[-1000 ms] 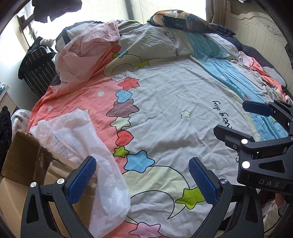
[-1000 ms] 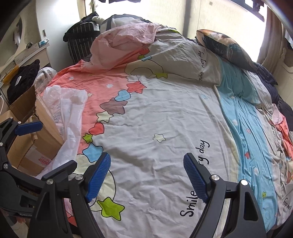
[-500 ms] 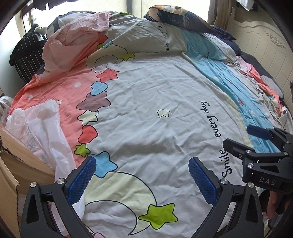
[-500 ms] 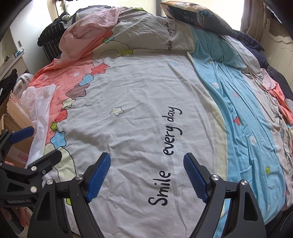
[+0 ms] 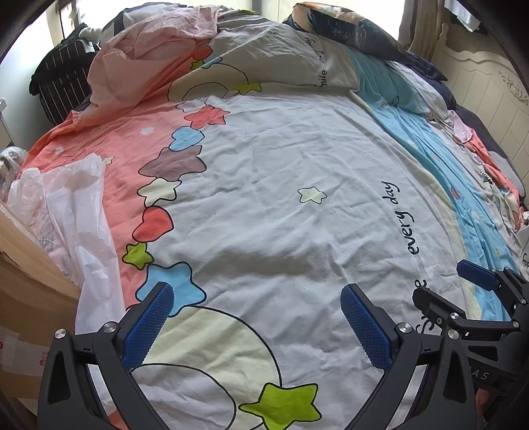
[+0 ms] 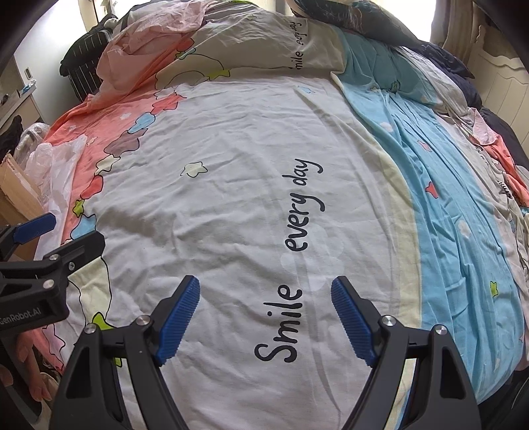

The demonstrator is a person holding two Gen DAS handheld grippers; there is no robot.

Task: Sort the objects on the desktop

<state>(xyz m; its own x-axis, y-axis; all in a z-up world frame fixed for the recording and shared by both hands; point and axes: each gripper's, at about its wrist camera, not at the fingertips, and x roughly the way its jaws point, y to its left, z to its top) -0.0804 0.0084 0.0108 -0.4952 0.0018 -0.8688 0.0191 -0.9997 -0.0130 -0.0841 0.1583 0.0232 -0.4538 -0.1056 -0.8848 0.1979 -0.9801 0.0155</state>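
Note:
Both grippers hover over a bed with a white, pink and blue cartoon duvet [image 5: 281, 205] printed "Smile every day" [image 6: 291, 251]. My left gripper [image 5: 256, 317] is open and empty above the duvet's near edge. My right gripper [image 6: 265, 311] is open and empty over the word "Smile". The right gripper also shows in the left wrist view [image 5: 463, 294], and the left gripper in the right wrist view [image 6: 56, 231]. No desktop objects lie on the duvet in either view.
A cardboard box [image 5: 29, 284] stands at the bed's left side with a white plastic bag [image 5: 76, 211] draped over it. A dark patterned pillow [image 5: 347, 29] and crumpled pink bedding [image 5: 148, 56] lie at the far end. Loose clothes [image 6: 496, 155] lie along the right.
Both grippers have swung to the right, away from the cardboard box and toward the middle of the bed. Both stay open and empty.

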